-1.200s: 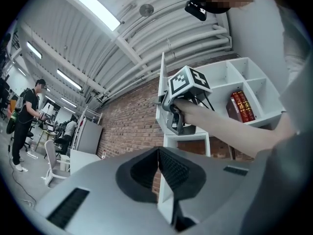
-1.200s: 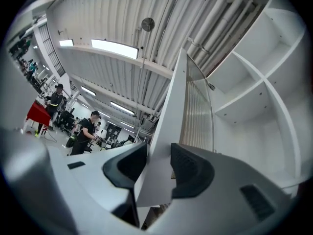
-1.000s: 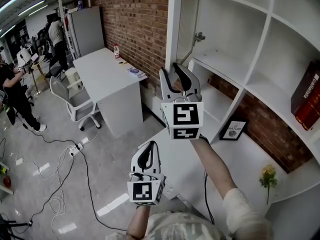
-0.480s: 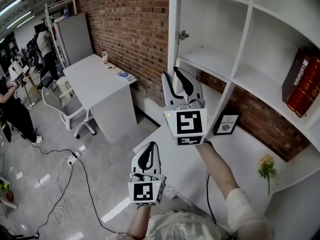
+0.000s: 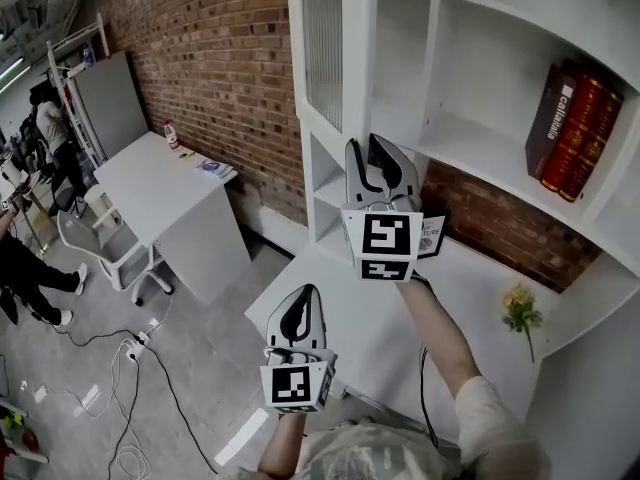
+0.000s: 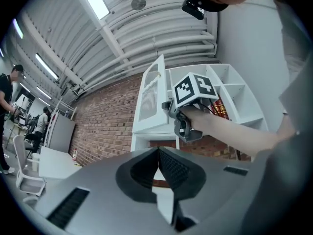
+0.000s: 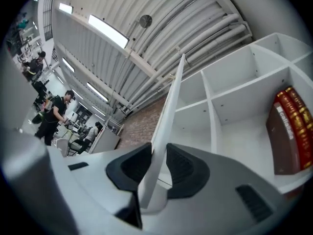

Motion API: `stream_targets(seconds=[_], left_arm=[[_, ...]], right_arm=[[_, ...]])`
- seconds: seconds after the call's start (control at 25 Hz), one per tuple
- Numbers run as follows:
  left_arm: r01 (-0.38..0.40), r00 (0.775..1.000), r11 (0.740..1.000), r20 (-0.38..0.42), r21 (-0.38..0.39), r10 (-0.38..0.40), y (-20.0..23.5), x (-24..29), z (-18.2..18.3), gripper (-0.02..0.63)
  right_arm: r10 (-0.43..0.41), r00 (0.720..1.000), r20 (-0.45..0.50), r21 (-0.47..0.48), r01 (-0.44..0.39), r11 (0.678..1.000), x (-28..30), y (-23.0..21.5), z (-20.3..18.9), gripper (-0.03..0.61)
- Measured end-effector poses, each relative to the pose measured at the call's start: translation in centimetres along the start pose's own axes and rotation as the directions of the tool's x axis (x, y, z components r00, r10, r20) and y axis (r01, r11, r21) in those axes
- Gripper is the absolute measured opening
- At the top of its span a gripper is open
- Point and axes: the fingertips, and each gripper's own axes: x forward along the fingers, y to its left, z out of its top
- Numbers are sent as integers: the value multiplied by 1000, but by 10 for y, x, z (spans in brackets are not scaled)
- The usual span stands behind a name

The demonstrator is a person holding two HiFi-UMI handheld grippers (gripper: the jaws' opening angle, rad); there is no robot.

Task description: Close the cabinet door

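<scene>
The white cabinet door (image 5: 322,43) with its ribbed glass panel stands open at the left end of the shelf unit (image 5: 470,138). My right gripper (image 5: 367,144) reaches up to the door's lower part. In the right gripper view the door's thin white edge (image 7: 171,97) runs between the pads of the right gripper (image 7: 157,153). Those jaws have just been closing and both pads lie against the edge. My left gripper (image 5: 303,293) hangs lower and nearer to me, shut on nothing. The left gripper view shows the left gripper (image 6: 158,153) with tips together and the door (image 6: 149,102) beyond.
Red books (image 5: 570,128) stand on a right-hand shelf. A framed picture (image 5: 432,236) and a yellow flower (image 5: 520,308) are on the counter below. At the left are a brick wall, a white desk (image 5: 160,178), a chair (image 5: 95,243), floor cables (image 5: 130,368) and people.
My right gripper has moved onto the door's edge and its jaws have narrowed around it. The head view has swung, so the door's ribbed face and more shelves show.
</scene>
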Motion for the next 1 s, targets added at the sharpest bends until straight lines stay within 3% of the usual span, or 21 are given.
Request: stream_targets(seconds=[0.12, 0.28, 0.4, 1.0], left_arm=[[47, 999, 999, -18, -3, -47, -15, 8, -8, 14], [97, 994, 995, -57, -27, -99, -33, 18, -20, 14], [125, 991, 992, -45, -20, -126, -43, 25, -19, 14], [90, 992, 996, -86, -24, -92, -26, 30, -37, 14]], right_arm=[[-57, 997, -47, 8, 57, 998, 6, -30, -13, 104], [-78, 996, -41, -51, 76, 996, 8, -30, -16, 104], [-115, 992, -53, -37, 113, 993, 9, -38, -20, 106], [-218, 968, -126, -25, 217, 976, 24, -80, -39, 117]])
